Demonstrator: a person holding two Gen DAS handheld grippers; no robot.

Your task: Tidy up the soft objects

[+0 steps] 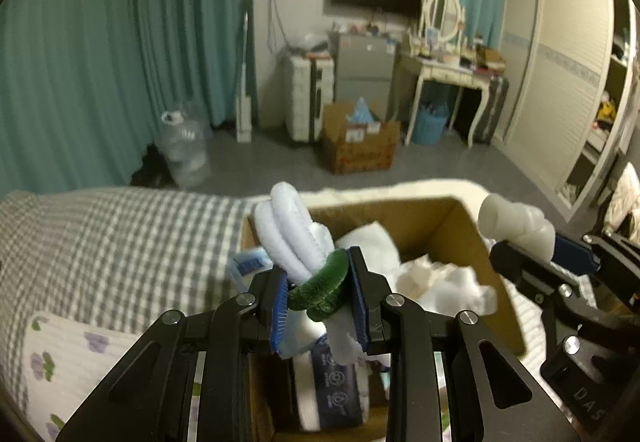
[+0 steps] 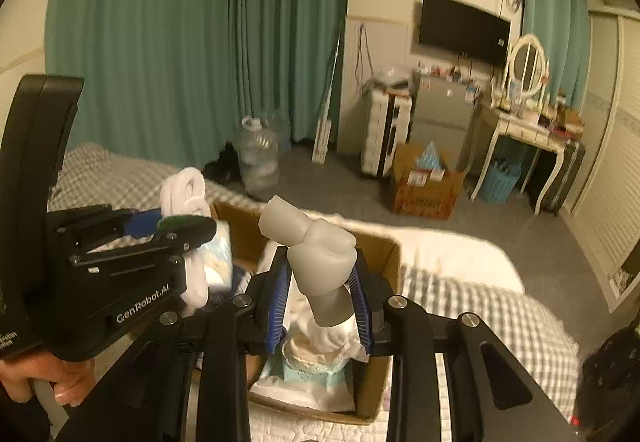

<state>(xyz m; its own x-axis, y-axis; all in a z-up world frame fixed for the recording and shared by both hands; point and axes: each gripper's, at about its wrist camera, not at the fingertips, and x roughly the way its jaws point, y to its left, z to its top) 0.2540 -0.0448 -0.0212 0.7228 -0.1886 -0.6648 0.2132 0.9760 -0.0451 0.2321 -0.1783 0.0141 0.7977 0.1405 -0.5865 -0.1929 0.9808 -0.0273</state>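
My left gripper (image 1: 320, 294) is shut on a coiled white corrugated hose (image 1: 288, 226) bound by a green ring (image 1: 320, 282), held over an open cardboard box (image 1: 460, 204) on the bed. To its right, my right gripper (image 1: 536, 246) grips a pale elbow-shaped tube connector (image 1: 516, 220). In the right wrist view the right gripper (image 2: 320, 282) is shut on that connector (image 2: 320, 254) above the box (image 2: 386, 244), with the left gripper (image 2: 176, 222) and the white hose (image 2: 186, 190) at left. White soft padding (image 1: 440, 282) and a dark blue pack (image 1: 336, 382) lie in the box.
The box sits on a bed with a grey checked sheet (image 1: 120, 234) and a floral cloth (image 1: 80, 354). A hand (image 2: 40, 382) holds the left gripper's handle. On the floor beyond stand a water jug (image 1: 184, 150) and another cardboard box (image 1: 360, 146).
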